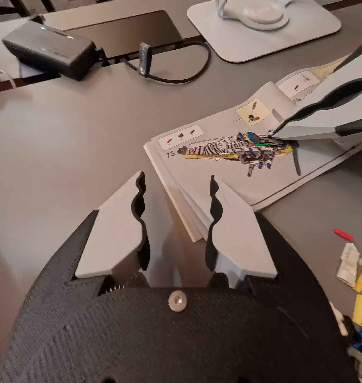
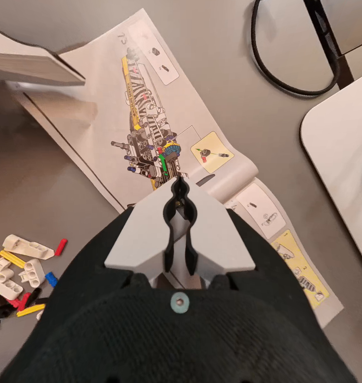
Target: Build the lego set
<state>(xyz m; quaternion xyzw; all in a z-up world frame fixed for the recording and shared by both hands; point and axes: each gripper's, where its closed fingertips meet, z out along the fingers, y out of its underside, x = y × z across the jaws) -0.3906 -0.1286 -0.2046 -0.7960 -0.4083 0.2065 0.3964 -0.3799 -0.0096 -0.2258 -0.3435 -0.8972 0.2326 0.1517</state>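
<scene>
We are consulting the instruction booklet (image 2: 113, 99): right gripper (image 2: 179, 179) fingers clenched, pointing at the diagram; left gripper (image 1: 177, 176) released. Next, fetch loose pieces (image 2: 20, 267) at eight o'clock.

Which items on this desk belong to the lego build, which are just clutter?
Build:
- open printed instruction booklet
- loose white, yellow, red, blue and black lego pieces

Clutter:
- black power brick
- looped black cable
- pale grey monitor base

A grey table (image 1: 72, 134) carries an open instruction booklet (image 1: 227, 176), loose bricks (image 2: 16, 269), a cable (image 1: 196, 68).
</scene>
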